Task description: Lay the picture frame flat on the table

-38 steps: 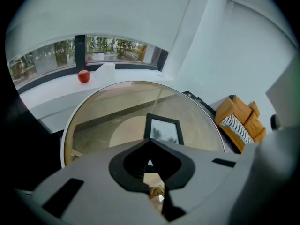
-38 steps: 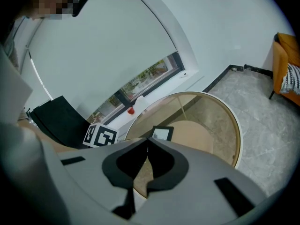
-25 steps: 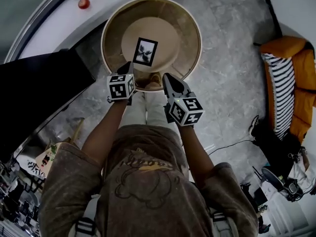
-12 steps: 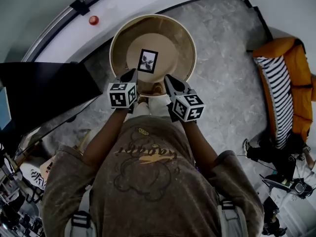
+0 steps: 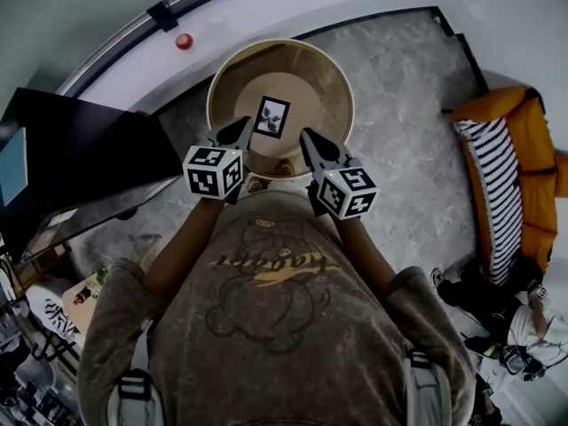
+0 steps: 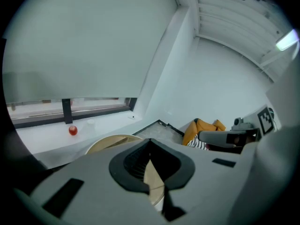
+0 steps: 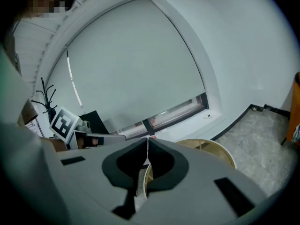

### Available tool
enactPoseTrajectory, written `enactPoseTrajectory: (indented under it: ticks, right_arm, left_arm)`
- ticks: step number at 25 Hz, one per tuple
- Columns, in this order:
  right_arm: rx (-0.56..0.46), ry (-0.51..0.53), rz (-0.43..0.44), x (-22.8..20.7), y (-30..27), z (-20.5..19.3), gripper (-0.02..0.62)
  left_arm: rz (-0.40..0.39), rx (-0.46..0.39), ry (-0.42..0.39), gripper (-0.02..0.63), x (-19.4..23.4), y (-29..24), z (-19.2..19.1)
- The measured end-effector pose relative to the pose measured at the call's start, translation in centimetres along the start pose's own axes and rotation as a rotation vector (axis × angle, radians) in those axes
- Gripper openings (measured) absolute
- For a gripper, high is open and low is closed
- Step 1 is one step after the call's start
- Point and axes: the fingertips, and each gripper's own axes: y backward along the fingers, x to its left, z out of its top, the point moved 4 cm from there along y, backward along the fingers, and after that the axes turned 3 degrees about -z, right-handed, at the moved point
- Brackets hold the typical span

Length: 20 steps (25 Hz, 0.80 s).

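Observation:
The picture frame (image 5: pixel 272 116), black-edged with a white mat and a dark picture, rests on the round wooden table (image 5: pixel 315 74) and shows its whole face upward. Both grippers are held above the table's near rim, apart from the frame. My left gripper (image 5: pixel 241 122) is left of the frame, its jaws together and empty. To the frame's right, my right gripper (image 5: pixel 304 134) is also shut with nothing in it. The left gripper view shows its closed tips (image 6: pixel 150 140) over the table rim (image 6: pixel 112 139). In the right gripper view, the closed tips (image 7: pixel 147 138) hang near the table (image 7: pixel 206 146).
A red ball (image 5: pixel 185 41) sits on the white window ledge behind the table. A black cabinet (image 5: pixel 80 158) stands at the left. An orange seat with a striped cushion (image 5: pixel 515 176) is at the right on the grey stone floor (image 5: pixel 408 105).
Both grippers have lifted up and away from the table, staying shut. The table and frame look smaller and farther off. The frame has stayed where it was.

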Motion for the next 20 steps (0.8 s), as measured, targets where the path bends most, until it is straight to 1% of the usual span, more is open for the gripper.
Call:
enactPoseTrajectory:
  ticks: [3,5,12,16,20]
  right_arm:
    - [-0.047,0.046,0.003,1.1,1.2,1.5,0.02]
    - [-0.067,0.069,0.003,1.4,1.3,2.4,0.02]
    - [-0.1,0.107,-0.005,1.4,1.4,4.3,0.02]
    - [-0.116,0.12,-0.001,1.8,1.1,4.8,0.02]
    - [-0.131,0.134,0.001,1.8,1.0,4.9,0.02]
  left_arm:
    - [-0.036,-0.047,-0.043,0.017,-1.1,2.0,1.2]
    - [-0.049,-0.076,-0.053,0.017,-1.3,2.8,2.1]
    - [-0.046,-0.187,-0.085,0.018,-1.3,4.4,4.6]
    - [-0.05,-0.216,-0.117,0.017,-1.3,5.1,5.2]
    - [-0.044,-0.23,-0.122,0.018,-1.2,5.0,5.2]
